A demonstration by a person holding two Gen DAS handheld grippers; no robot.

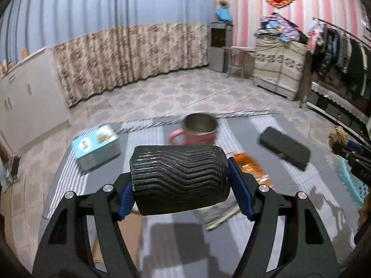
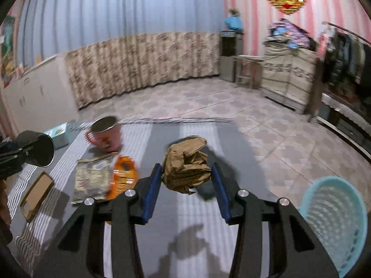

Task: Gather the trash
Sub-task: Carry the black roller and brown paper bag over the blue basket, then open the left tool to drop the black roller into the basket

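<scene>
left gripper (image 1: 180, 180): clamps black ridged cup (image 1: 179, 180) above mat, long axis crosswise, mouth apparently leftward | right gripper (image 2: 186, 176): narrowed on crumpled brown paper (image 2: 186, 165), lifted, no clear axis | blue basket (image 2: 334, 222) lower right

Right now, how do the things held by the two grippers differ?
The black cup in the left gripper is rigid, ribbed and lies sideways; the brown paper wad in the right gripper is crumpled and shapeless. The cup fills wider jaws; the wad sits in narrower ones. Both are lifted off the striped mat.
</scene>
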